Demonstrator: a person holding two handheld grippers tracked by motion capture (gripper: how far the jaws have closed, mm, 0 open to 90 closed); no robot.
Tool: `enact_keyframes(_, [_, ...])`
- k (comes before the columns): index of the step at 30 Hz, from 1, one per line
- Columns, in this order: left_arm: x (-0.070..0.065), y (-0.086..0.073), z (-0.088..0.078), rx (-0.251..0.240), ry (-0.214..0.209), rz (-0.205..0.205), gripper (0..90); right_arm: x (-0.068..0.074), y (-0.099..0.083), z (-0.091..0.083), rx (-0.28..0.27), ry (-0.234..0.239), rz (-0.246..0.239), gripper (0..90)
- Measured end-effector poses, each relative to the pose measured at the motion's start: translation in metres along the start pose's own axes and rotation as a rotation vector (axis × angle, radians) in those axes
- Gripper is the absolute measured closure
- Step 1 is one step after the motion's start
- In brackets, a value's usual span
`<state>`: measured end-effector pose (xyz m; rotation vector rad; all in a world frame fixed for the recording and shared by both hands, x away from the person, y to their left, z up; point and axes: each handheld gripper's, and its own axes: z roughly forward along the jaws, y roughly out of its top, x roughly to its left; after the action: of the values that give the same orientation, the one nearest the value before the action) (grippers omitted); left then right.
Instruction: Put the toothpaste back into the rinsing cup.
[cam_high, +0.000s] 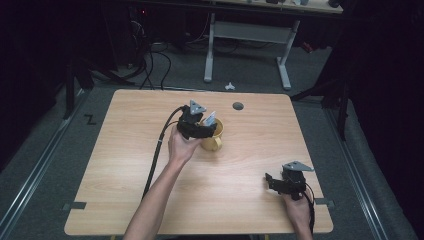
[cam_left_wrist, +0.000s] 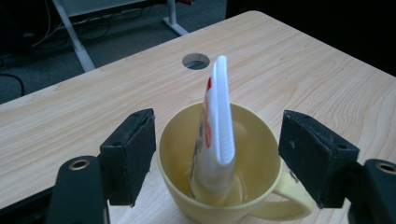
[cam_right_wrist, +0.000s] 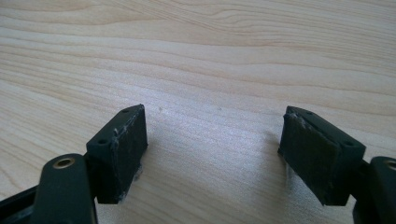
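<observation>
Left tool (cam_left_wrist: 217, 154) spread wide, straddling yellow ceramic mug (cam_left_wrist: 187, 205) near bench (cam_high: 125, 165) centre. White soft plastic tube (cam_left_wrist: 217, 135) stands upright inside: light, squashy, likely slippery; pinch flat crimped top. Right tool (cam_right_wrist: 212, 154) wide, empty, low over bench.

The left tool (cam_left_wrist: 217, 156) has its two black jaws spread wide, one on each side of a yellow mug (cam_left_wrist: 205, 186), neither pad touching its wall. The mug stands upright on the light wood surface (cam_left_wrist: 303, 70), its handle (cam_left_wrist: 292, 198) pointing to the right, under the right jaw. Inside it a white tube (cam_left_wrist: 217, 126) with red print stands on its cap end, the flat crimped end up and rising well above the rim, leaning slightly toward the far side. Beyond the mug a round hole (cam_left_wrist: 196, 60) is cut in the surface. Past the far edge lie grey floor and white desk legs (cam_left_wrist: 74, 39)
</observation>
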<state>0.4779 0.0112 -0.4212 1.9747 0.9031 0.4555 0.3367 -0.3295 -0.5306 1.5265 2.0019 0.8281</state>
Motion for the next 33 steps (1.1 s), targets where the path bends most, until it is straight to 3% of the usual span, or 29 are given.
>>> enact_keyframes(15, [-0.003,-0.007,-0.010,0.005,0.022,0.034,28.8,0.000,0.000,0.000,-0.001,0.000,0.000,23.2])
enact_keyframes(24, [-0.002,-0.012,-0.019,0.002,0.036,0.036,29.5,0.000,0.000,0.000,-0.002,0.000,0.001,23.1])
enact_keyframes(33, [0.002,-0.015,-0.027,0.002,0.016,0.019,29.4,0.000,0.000,0.000,-0.002,0.000,0.001,23.2])
